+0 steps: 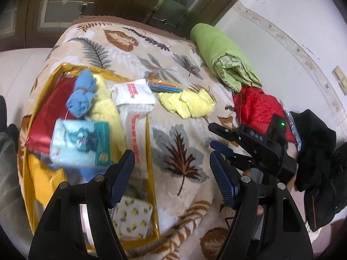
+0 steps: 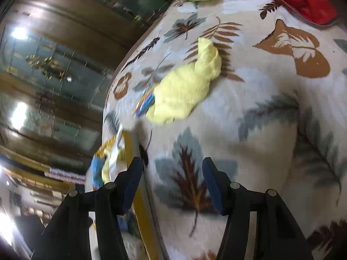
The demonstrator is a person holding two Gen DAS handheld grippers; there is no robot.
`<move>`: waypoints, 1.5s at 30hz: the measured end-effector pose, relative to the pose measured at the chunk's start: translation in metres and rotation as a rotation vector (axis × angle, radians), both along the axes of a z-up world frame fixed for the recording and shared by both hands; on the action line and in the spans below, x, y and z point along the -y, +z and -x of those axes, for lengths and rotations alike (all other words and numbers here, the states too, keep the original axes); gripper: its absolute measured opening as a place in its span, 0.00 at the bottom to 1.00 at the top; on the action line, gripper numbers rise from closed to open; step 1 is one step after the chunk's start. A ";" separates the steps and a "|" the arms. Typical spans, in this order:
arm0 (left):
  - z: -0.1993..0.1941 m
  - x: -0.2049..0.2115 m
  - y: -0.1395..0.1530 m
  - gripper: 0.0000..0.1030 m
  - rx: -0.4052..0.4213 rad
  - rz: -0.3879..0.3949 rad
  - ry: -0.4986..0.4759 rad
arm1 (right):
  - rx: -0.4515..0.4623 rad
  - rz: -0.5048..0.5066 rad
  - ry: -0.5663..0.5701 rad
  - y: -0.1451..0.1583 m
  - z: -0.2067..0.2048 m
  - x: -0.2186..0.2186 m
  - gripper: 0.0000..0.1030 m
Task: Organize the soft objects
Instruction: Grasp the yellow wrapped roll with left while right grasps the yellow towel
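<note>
A gold-rimmed clear storage bag (image 1: 149,134) lies open on the leaf-patterned blanket (image 1: 177,117) at left. In it are a red packet (image 1: 47,112), a blue cloth bundle (image 1: 81,96), a yellow towel (image 1: 106,108), a light blue tissue pack (image 1: 80,143) and a lemon-print cloth (image 1: 132,218). A white towel with red print (image 1: 134,99) hangs over the bag's rim. A yellow cloth (image 1: 186,103) lies on the blanket; it also shows in the right wrist view (image 2: 184,86). My left gripper (image 1: 173,171) is open and empty. My right gripper (image 2: 173,177) is open and empty; it also shows in the left wrist view (image 1: 219,136).
A rolled green quilt (image 1: 223,54), a red jacket (image 1: 260,108) and black clothing (image 1: 316,151) lie along the right by the white wall. A pack of coloured sticks (image 1: 164,86) lies beside the white towel. Dark wooden glazed doors (image 1: 86,2) stand behind the bed.
</note>
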State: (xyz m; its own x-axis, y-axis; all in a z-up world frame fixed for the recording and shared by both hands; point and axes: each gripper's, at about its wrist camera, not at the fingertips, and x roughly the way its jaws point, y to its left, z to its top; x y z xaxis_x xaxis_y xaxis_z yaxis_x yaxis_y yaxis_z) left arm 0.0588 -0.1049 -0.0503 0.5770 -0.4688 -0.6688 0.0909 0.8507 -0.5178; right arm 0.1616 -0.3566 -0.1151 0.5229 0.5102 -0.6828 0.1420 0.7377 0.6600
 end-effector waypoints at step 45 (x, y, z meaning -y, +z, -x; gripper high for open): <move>-0.238 0.086 -0.077 0.70 -0.228 -0.249 -0.049 | 0.051 0.159 -0.058 -0.007 0.027 0.046 0.06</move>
